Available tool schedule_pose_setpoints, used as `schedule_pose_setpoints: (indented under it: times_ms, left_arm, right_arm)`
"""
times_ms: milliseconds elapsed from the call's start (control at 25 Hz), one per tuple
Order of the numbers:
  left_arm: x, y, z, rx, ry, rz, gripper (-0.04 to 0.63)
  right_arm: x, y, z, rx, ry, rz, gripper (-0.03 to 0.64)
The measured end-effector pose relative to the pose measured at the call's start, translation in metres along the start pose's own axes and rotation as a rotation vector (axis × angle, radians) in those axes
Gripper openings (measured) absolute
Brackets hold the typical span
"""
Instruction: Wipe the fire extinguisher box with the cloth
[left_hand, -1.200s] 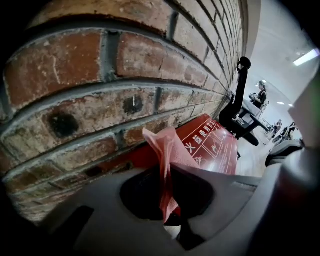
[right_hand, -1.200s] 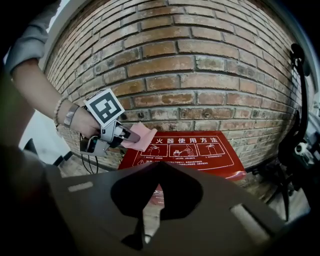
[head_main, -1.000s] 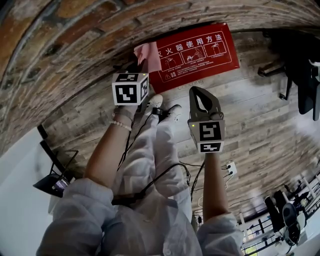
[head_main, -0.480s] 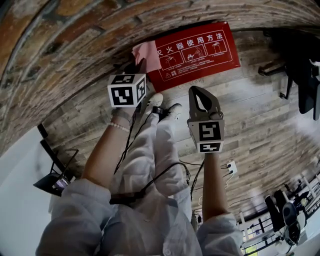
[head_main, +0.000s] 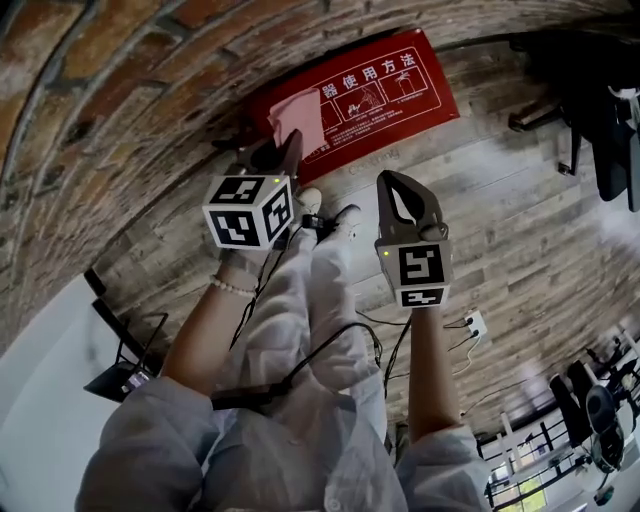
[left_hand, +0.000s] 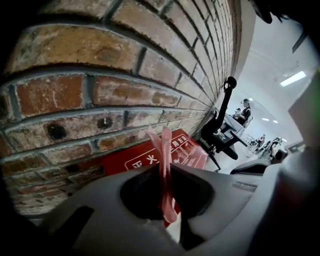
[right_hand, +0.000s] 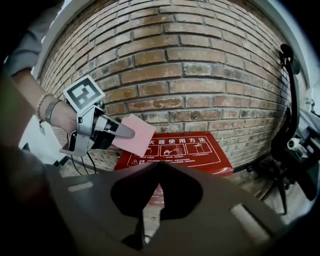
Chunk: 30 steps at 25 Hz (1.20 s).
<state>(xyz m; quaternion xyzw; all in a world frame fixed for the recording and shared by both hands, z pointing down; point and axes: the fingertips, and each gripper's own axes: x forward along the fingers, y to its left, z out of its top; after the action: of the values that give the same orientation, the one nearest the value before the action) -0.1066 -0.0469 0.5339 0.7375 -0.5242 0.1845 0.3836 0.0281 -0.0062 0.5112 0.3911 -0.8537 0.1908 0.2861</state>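
Observation:
The red fire extinguisher box (head_main: 385, 90) lies low against the brick wall (head_main: 120, 110), its white-printed instruction face toward me. My left gripper (head_main: 290, 142) is shut on a pink cloth (head_main: 298, 118), which hangs in front of the box's left end; whether it touches the box I cannot tell. In the left gripper view the cloth (left_hand: 164, 172) stands pinched edge-on between the jaws, with the box (left_hand: 142, 159) behind. The right gripper view shows the cloth (right_hand: 137, 134), the left gripper (right_hand: 127, 133) and the box (right_hand: 197, 150). My right gripper (head_main: 398, 180) is shut and empty, short of the box.
A black office chair (right_hand: 292, 125) stands right of the box. A power strip (head_main: 474, 324) and cables lie on the wooden floor (head_main: 520, 230). A black stand (head_main: 118, 368) sits at the left. My own shoes (head_main: 325, 210) are just below the box.
The left gripper has drawn back slightly toward me and the cloth now overlaps the box's left end. The head view has tilted. The right gripper has held still.

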Motion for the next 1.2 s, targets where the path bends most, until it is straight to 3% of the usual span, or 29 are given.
schedule_pose_setpoints:
  times_ms: [520,840,1200]
  left_arm:
    - [0.059,-0.125,0.009,-0.024,0.007,-0.204,0.011]
    - [0.111,-0.173,0.013,-0.039,0.025,-0.252,0.011]
    - [0.161,-0.194,0.012,-0.064,0.065,-0.235,0.012]
  right_arm:
    - [-0.036,-0.043,-0.031,0.070,0.006,-0.080,0.005]
    - [-0.047,-0.069,-0.044,0.096,0.012,-0.103,0.005]
    - [-0.051,-0.089,-0.058,0.109,0.024,-0.113,0.005]
